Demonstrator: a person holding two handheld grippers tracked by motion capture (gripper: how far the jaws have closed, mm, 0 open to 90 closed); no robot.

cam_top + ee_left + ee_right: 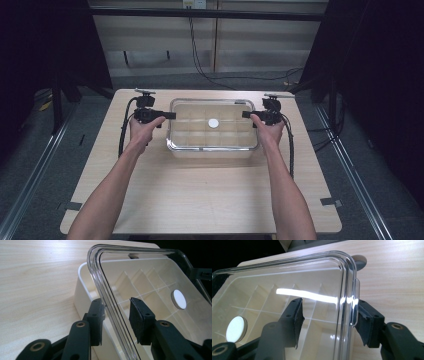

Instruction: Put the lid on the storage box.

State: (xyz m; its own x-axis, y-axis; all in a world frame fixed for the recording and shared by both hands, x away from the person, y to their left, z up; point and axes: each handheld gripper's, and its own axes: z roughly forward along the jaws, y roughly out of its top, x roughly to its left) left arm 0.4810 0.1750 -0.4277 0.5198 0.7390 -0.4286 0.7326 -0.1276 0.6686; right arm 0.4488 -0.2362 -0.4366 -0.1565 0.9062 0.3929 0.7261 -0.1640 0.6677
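Note:
A clear plastic lid with a white round disc at its middle lies over a white box divided into several compartments, at the middle of the table. My left gripper is at the lid's left edge. In the left gripper view the lid's rim runs between the gripper's parted pads, with a gap on each side. My right gripper is at the lid's right edge. Its pads straddle the rim and a small tab without pressing on them.
The box stands on a light wooden table with bare surface in front and at both sides. Black cables trail from both grippers along the table. A small round pale thing lies on the table past the lid's corner. Dark floor and rails surround the table.

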